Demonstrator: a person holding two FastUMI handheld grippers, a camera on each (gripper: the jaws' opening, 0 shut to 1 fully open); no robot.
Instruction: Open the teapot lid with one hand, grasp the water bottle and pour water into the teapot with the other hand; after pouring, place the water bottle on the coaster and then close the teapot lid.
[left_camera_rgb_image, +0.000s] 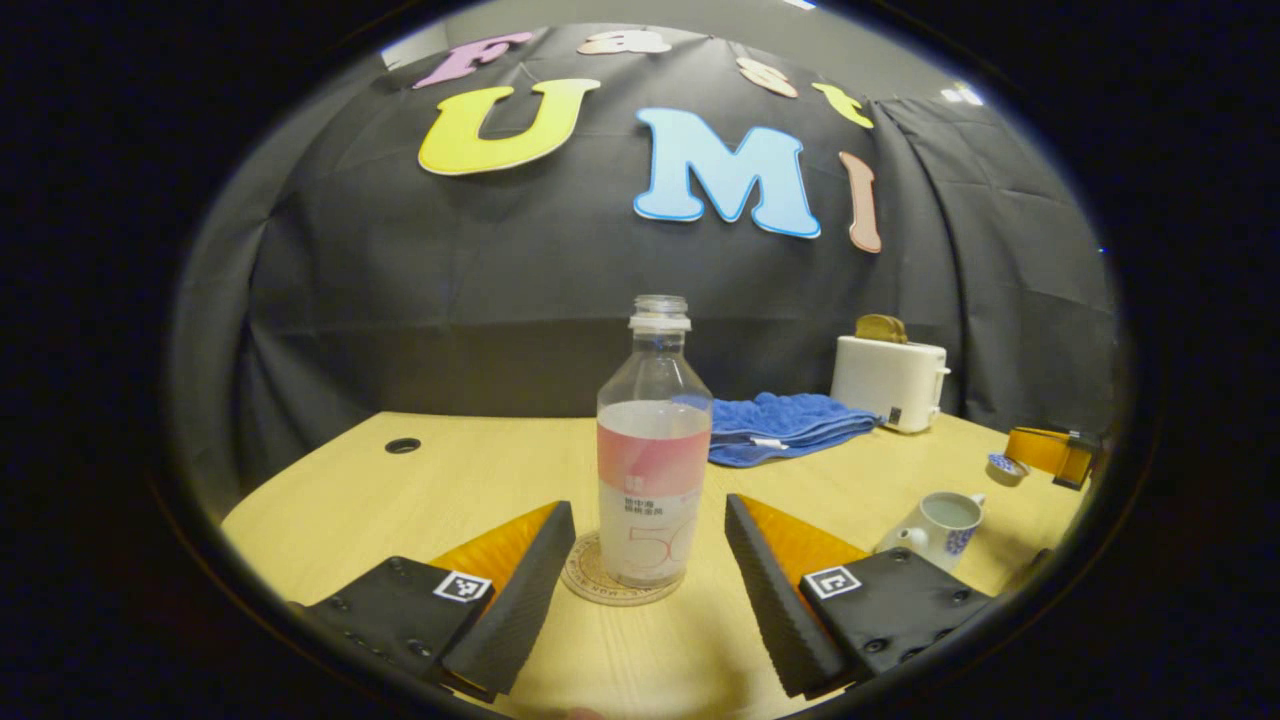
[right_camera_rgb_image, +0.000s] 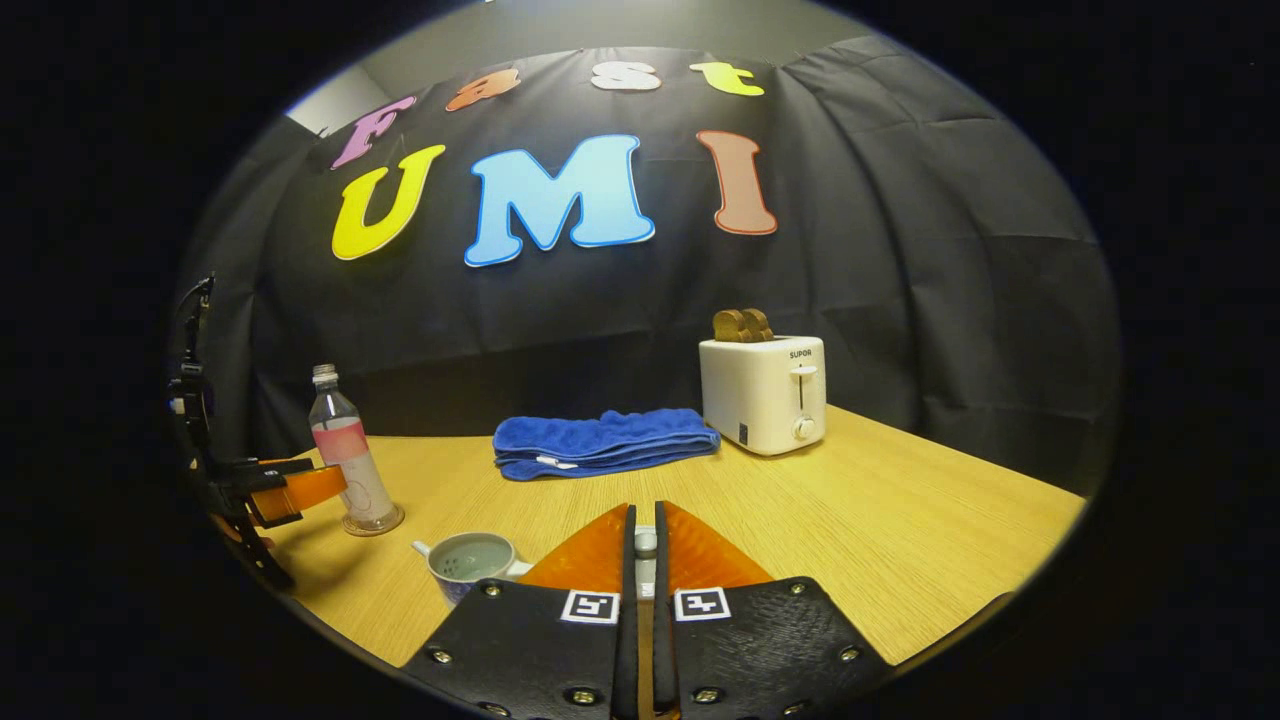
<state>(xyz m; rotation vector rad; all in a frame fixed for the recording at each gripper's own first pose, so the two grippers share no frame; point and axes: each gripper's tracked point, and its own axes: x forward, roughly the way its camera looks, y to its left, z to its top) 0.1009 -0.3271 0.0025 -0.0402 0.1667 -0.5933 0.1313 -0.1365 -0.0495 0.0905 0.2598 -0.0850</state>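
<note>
An uncapped clear water bottle (left_camera_rgb_image: 653, 450), roughly half full with a pink label, stands upright on a round coaster (left_camera_rgb_image: 590, 580). My left gripper (left_camera_rgb_image: 650, 505) is open; its fingers flank the bottle's lower half with a gap on each side. The white teapot (left_camera_rgb_image: 940, 525) sits to the right, lidless, with water inside. In the right gripper view my right gripper (right_camera_rgb_image: 645, 545) is shut on the teapot lid (right_camera_rgb_image: 645, 541), a small piece pinched between the fingertips, above and right of the teapot (right_camera_rgb_image: 470, 560). The bottle (right_camera_rgb_image: 345, 455) and left gripper (right_camera_rgb_image: 300, 490) appear at far left.
A folded blue towel (right_camera_rgb_image: 600, 440) lies at the back of the wooden table (right_camera_rgb_image: 900, 530). A white toaster (right_camera_rgb_image: 765, 395) with toast in its slots stands to its right. A cable hole (left_camera_rgb_image: 403, 445) marks the table's far left corner.
</note>
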